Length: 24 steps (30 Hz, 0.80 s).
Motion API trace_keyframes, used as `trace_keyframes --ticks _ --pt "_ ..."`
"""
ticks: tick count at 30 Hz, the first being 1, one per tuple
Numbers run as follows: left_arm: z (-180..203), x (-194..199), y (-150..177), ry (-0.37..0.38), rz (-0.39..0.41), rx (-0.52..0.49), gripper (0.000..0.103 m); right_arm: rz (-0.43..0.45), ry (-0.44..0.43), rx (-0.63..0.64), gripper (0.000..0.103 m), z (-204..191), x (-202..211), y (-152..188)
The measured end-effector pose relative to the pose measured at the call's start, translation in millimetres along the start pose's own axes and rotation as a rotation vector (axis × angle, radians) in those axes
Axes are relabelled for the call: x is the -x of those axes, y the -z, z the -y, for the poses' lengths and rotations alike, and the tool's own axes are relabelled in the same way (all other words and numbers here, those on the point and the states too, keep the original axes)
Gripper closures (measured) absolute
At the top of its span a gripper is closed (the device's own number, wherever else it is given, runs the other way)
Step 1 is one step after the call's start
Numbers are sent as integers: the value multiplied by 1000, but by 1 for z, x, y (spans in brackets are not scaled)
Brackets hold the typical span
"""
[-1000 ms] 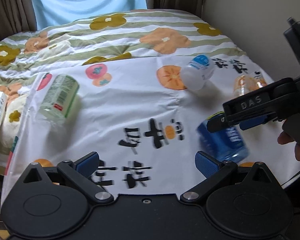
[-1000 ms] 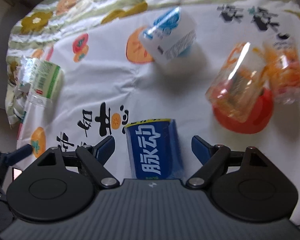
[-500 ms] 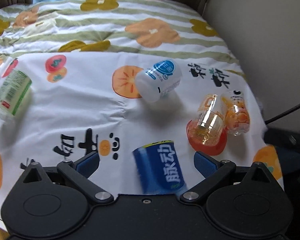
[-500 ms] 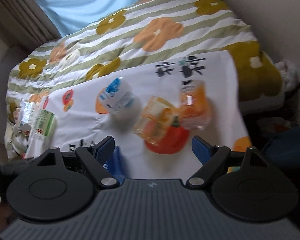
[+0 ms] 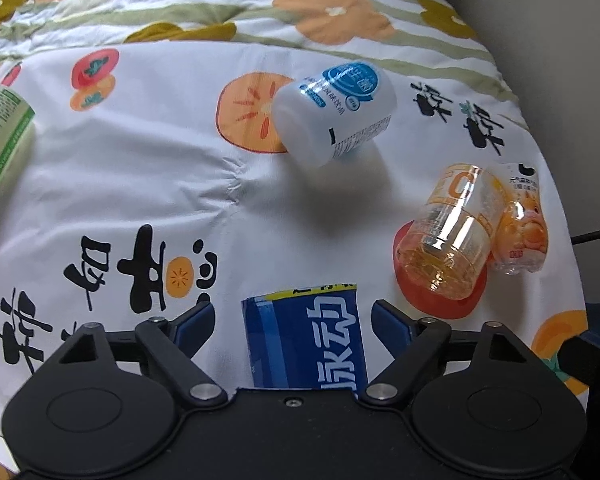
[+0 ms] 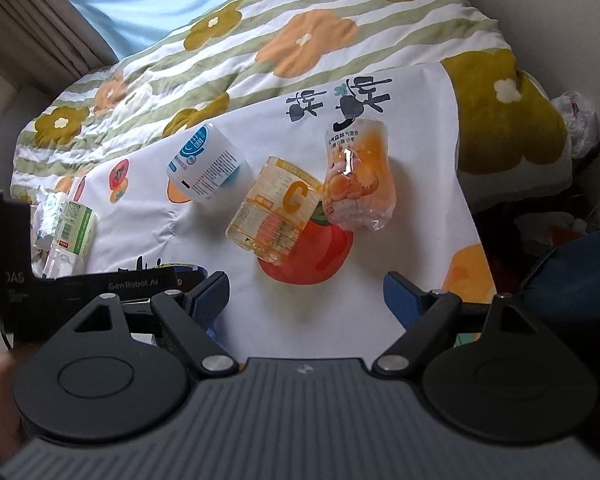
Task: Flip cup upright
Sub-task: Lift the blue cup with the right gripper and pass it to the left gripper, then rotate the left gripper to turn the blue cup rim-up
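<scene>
The left gripper (image 5: 292, 326) hovers low over the white printed cloth (image 5: 120, 184) spread on the bed, its blue-padded fingers (image 5: 194, 326) spread wide. The blue cup (image 5: 304, 340) lies on its side between them, touching neither pad, its yellow-edged end pointing away from the gripper. Ahead of the fingers and slightly right, a white bottle (image 5: 334, 114) with a blue label lies tilted on the cloth. Further right, a clear cup with orange print (image 5: 452, 236) rests on its side, touching a small orange bottle (image 5: 520, 224) beside it. Far to the left of the fingers, a green-labelled cup (image 5: 2, 132) lies at the frame edge.

The right gripper (image 6: 306, 300) is held higher, fingers (image 6: 210, 298) apart and holding nothing. The clear cup (image 6: 278, 210) and orange bottle (image 6: 358, 180) lie straight ahead of them, the white bottle (image 6: 206, 168) ahead to the left. Beside its left finger, the left gripper's black body (image 6: 100, 284) hides most of the blue cup.
</scene>
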<state>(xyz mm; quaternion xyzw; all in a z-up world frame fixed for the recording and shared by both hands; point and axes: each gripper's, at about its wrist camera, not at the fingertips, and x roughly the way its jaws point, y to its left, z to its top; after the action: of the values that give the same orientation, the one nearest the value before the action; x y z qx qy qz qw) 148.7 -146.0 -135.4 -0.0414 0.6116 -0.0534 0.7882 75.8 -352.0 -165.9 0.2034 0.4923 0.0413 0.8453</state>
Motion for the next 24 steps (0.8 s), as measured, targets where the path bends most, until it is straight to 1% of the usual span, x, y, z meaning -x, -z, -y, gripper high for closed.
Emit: trace_keyframes --ticks 2,4,5,7,12,15,17,19,21,24 --pt "-1 -5 -2 -4 -24 7 21 -3 -1 0 4 1 -2 0" --pt "-1 -9 -3 4 -45 12 27 -3 0 0 4 2 -3 0" --pt "-2 -10 -3 10 -54 15 28 -2 1 1 4 2 -4 0" --pt "-4 -13 -3 32 -73 28 37 0 1 -1 4 2 -4 0" --pt "-6 -11 -3 66 -69 33 38 8 3 -9 4 3 -3 0" --pt "-5 0 -1 91 -36 26 38 14 0 -12 4 2 -2 0" --pt "-3 12 2 96 20 -3 38 22 -1 -13 4 0 0 1" --pt "1 25 8 95 107 -53 38 29 -1 -12 4 -2 1 3" --pt "6 36 18 87 224 -127 38 38 2 -7 4 -4 2 6" --pt "16 37 35 38 371 -252 38 48 14 2 4 -7 0 12"
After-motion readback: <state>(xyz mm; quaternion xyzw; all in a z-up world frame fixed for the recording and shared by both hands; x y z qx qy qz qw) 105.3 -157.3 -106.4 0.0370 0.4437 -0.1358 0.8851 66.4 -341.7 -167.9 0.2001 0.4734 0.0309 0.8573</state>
